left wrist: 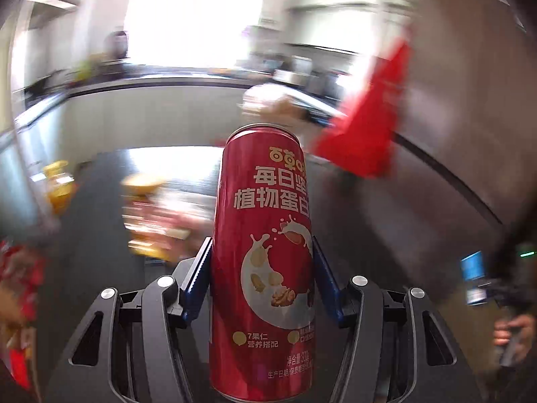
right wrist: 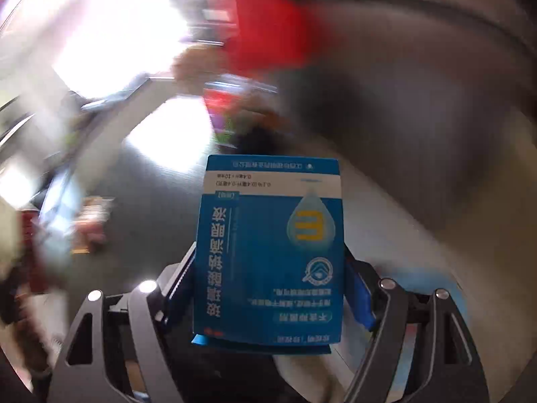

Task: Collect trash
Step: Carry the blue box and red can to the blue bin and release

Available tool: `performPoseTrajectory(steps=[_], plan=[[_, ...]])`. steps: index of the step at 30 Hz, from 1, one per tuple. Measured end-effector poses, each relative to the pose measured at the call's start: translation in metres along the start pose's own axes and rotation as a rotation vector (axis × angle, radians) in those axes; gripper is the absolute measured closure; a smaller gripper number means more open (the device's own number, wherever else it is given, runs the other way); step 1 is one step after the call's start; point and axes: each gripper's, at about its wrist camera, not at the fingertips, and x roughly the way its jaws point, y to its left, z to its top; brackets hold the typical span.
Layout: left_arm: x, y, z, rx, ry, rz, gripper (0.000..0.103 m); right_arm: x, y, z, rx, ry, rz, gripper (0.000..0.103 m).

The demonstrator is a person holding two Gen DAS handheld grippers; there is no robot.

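Observation:
In the left wrist view my left gripper (left wrist: 262,252) is shut on a tall red drink can (left wrist: 263,252) with white Chinese lettering, held upright between the blue pads above a dark table (left wrist: 100,208). In the right wrist view my right gripper (right wrist: 270,252) is shut on a blue eye-drop box (right wrist: 268,252), its print upside down. A red bag (left wrist: 365,117) hangs at the upper right, blurred; it also shows in the right wrist view (right wrist: 268,27) at the top.
Blurred snack wrappers (left wrist: 154,221) and a yellow item (left wrist: 58,184) lie on the table to the left. Red packaging (left wrist: 20,295) sits at the far left edge. A hand on the other gripper's handle (left wrist: 513,332) shows at the right. More blurred litter (right wrist: 90,225) lies left.

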Motion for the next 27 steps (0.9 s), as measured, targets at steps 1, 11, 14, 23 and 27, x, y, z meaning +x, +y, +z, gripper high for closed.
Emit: performPoseTrajectory(steps=[1, 11, 14, 23, 27], plan=[[0.001, -0.023, -0.008, 0.029, 0.017, -0.058, 0.049, 0.007, -0.024, -0.014, 0.039, 0.029, -0.033, 0.027], [0.039, -0.280, -0.115, 0.365, 0.269, -0.457, 0.049, 0.104, -0.202, -0.116, 0.309, 0.208, -0.136, 0.020], [0.071, -0.341, -0.158, 0.440, 0.392, -0.529, 0.049, 0.061, -0.244, -0.116, 0.376, 0.086, -0.088, 0.015], [0.177, -0.465, -0.295, 0.639, 0.748, -0.572, 0.048, -0.016, -0.320, -0.147, 0.542, -0.116, 0.001, 0.010], [0.211, -0.477, -0.314, 0.622, 0.787, -0.527, 0.007, -0.023, -0.329, -0.151, 0.573, -0.128, -0.019, 0.010]])
